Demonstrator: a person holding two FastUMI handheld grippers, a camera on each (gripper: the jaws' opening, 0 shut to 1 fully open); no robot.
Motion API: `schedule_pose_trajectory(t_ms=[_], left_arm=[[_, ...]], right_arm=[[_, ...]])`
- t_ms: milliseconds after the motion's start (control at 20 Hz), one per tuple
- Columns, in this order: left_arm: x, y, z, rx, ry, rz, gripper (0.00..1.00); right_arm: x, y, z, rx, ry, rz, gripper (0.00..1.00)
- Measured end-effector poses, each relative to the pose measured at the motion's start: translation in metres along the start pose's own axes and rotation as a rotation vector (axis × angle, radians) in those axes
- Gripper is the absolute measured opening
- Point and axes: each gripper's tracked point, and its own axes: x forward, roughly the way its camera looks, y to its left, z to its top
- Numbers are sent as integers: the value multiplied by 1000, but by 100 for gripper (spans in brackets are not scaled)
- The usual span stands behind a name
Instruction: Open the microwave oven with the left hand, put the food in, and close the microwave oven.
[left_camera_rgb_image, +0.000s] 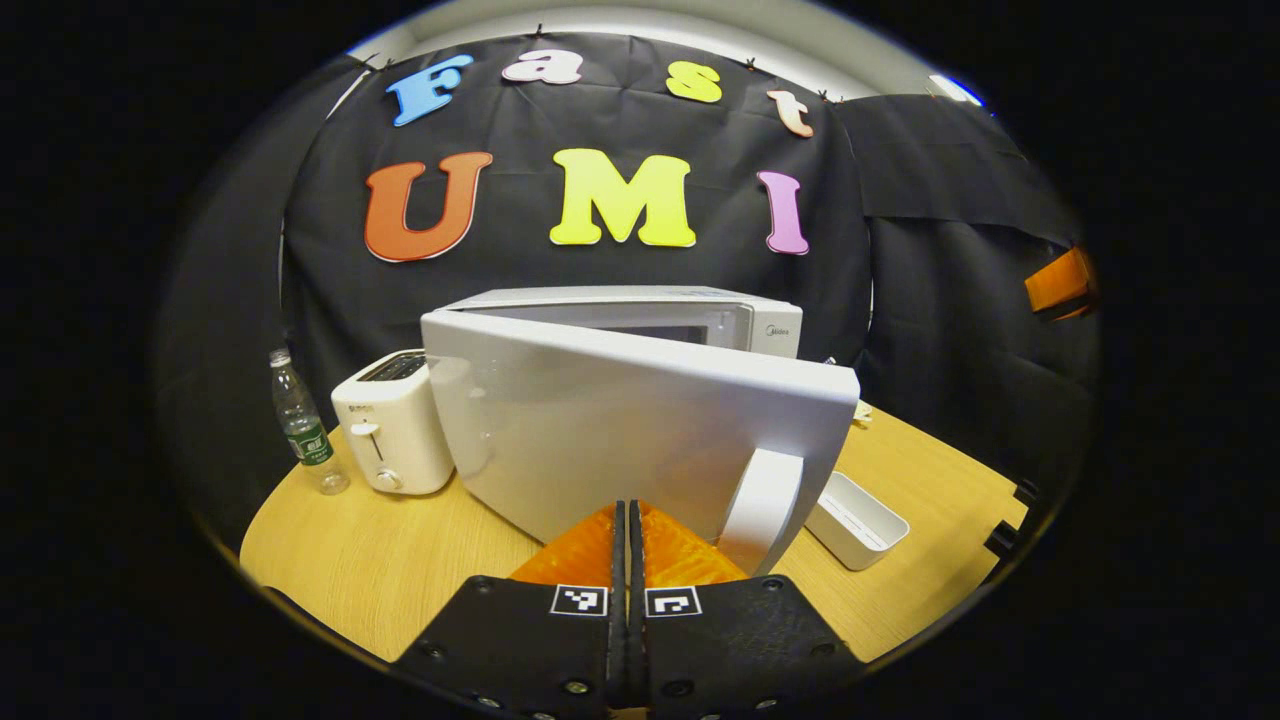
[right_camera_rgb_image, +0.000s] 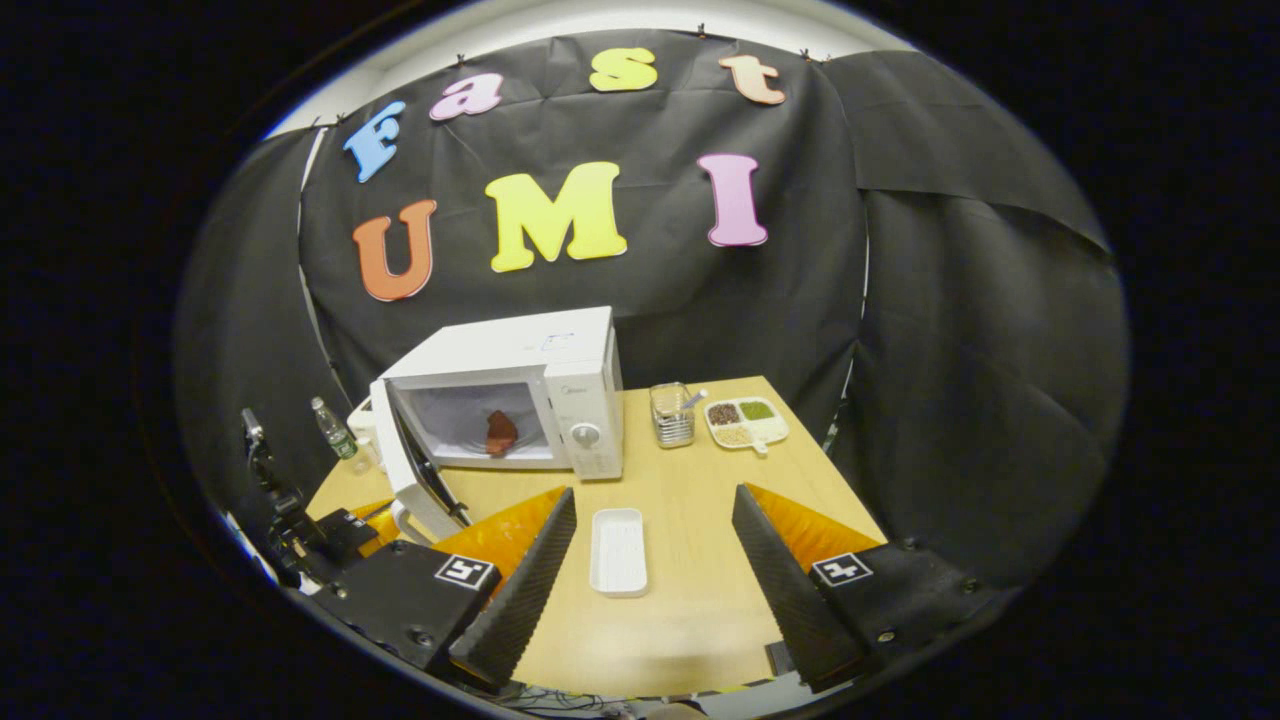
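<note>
- Microwave (right_camera_rgb_image: 520, 400) at table's back-left, door (left_camera_rgb_image: 640, 430) swung open toward L side, its outer face dead ahead of L gripper (left_camera_rgb_image: 628, 545).
- L gripper closed, empty, nearest door.
- R gripper (right_camera_rgb_image: 650, 560) wide open, empty.
- Food (right_camera_rgb_image: 500, 432) sits inside oven.

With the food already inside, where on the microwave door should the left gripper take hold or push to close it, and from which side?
Best at the door's free edge, by the upright white handle, farthest from the hinge. The door stands swung open with its outer face toward the left gripper, whose fingers are together. Coming from that outer side and pushing toward the microwave oven would likely close it over the food.
</note>
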Motion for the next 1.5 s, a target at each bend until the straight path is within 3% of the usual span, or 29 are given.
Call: schedule_pose_trajectory(t_ms=[450,850,900,950,1000,1050,1300,1350,1500], left_arm=[[66,-38,21,23,-9,-40,0],[131,-60,43,22,-20,-41,0],[138,-61,46,13,-24,-39,0],[143,-62,48,6,-24,-36,0],[148,-63,50,-2,-21,-36,0],[152,-64,50,-6,-20,-36,0],[171,-60,49,-8,-4,-17,0],[172,-60,50,-8,1,-11,0],[174,-64,48,-4,3,-17,0]], right_arm=[[26,-47,14,11,17,-44,92],[55,-51,22,30,41,-12,92],[57,-51,25,26,38,-10,92],[59,-51,29,20,32,-7,100],[60,-51,31,15,27,-4,92],[61,-51,34,12,26,0,100],[66,-60,36,1,23,-8,100],[66,-62,35,5,28,-8,92],[68,-72,34,10,33,-24,92]])
